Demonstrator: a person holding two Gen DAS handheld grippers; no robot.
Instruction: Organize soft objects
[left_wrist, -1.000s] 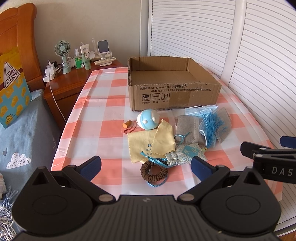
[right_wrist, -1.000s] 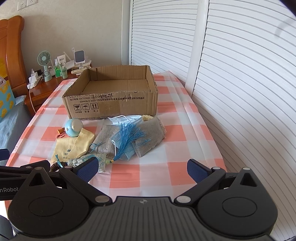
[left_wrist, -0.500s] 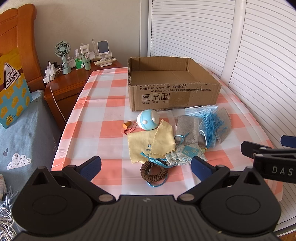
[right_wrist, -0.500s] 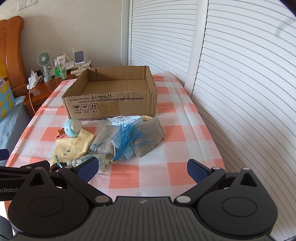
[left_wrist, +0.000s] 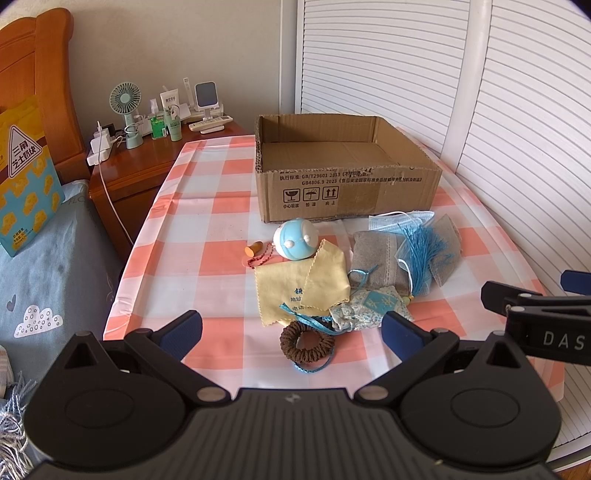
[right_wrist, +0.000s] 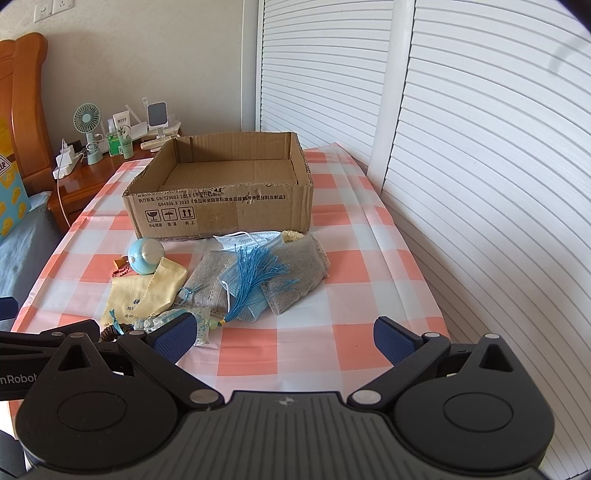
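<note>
Bright daylight, sharp, fisheye-bowed edges

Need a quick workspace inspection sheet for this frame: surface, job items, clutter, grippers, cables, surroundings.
Surface: table under an orange-and-white checked cloth.
Job's things: cardboard box open, nothing seen inside; in front of it yellow cloth, brown scrunchie, patterned sachet, grey pouches, face masks, blue tassel, blue-white ball.
Clutter: small orange piece beside the ball.
Grippers: left gripper and right gripper both open, holding nothing.
Cables: white cord hanging off the nightstand.
Surroundings: louvered doors, headboard, desk fan.
</note>
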